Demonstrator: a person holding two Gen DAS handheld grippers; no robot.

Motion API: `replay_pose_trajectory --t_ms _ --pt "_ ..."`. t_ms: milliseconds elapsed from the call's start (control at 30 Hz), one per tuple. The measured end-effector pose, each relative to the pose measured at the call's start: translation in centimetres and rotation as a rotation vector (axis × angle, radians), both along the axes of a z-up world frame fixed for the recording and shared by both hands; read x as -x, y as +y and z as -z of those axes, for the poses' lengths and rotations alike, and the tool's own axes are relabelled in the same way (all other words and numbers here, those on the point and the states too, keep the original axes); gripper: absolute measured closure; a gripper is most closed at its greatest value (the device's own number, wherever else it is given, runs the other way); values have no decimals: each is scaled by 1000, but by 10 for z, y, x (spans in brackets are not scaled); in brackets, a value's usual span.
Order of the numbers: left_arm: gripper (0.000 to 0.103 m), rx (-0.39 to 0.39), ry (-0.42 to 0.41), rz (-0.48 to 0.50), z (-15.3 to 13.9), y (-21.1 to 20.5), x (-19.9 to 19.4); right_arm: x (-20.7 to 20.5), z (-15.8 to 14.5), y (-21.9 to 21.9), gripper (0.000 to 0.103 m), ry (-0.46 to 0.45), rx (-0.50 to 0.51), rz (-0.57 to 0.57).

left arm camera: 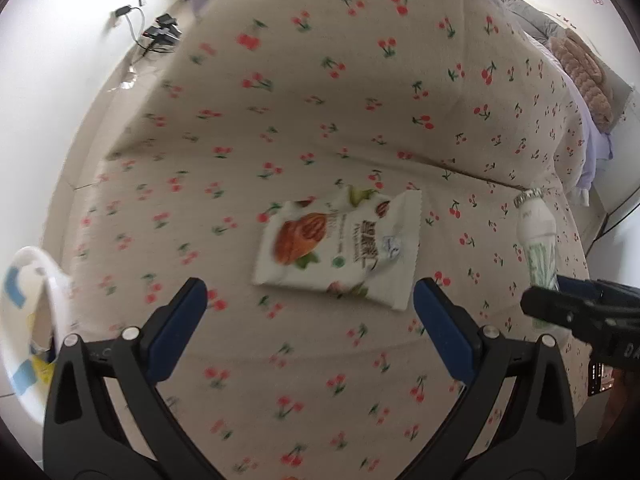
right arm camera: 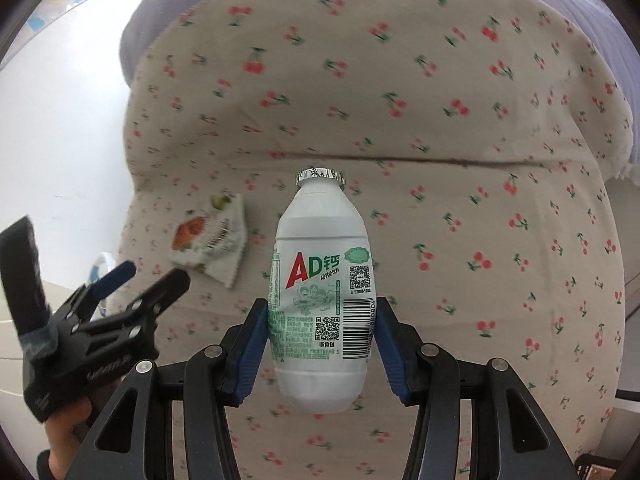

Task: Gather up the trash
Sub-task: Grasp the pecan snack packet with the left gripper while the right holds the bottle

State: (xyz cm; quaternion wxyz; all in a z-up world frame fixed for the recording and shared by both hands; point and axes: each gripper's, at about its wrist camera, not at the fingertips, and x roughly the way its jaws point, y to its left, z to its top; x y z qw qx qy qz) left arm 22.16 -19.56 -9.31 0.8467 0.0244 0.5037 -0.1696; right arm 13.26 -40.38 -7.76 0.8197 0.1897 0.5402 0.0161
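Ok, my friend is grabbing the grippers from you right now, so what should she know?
Right gripper: shut on the white drink bottle, cap pointing away from the gripper.
Left gripper: open, holding nothing, hovering over the snack wrapper.
The wrapper lies flat on the cherry-print bedspread.
A white bin shows at the left edge of the left wrist view.
Done: bottle gripped.
Left: pick up the wrapper, then probably drop both into the bin.
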Motion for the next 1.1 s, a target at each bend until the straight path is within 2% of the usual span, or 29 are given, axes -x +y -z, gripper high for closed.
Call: replay_pose_trajectory --t_ms 133,233,433,600,800,833,867,933,1100 --pt "1 18 0 32 7 -11 -7 4 3 -13 50 8 -7 1" --pt "1 -11 10 40 14 -18 -10 -1 7 -11 50 12 -13 4" --pt "3 -78 -27 57 17 -28 -10 -6 15 -12 50 21 -14 3" --pt "15 -61 -40 73 14 -37 -2 -6 14 -8 50 15 -6 1" --pt "25 -22 -24 77 7 -21 5 -1 6 -3 50 -2 7 -4" --pt "31 -22 -24 79 6 -19 6 0 4 -2 50 -7 8 -5" --pt "43 -17 -14 90 5 -14 7 2 2 -2 50 -11 8 -6" --pt "45 -10 3 98 5 -11 9 2 -1 2 50 -19 8 -9" --pt "45 3 -13 98 -4 9 22 6 -9 9 50 -34 8 -16"
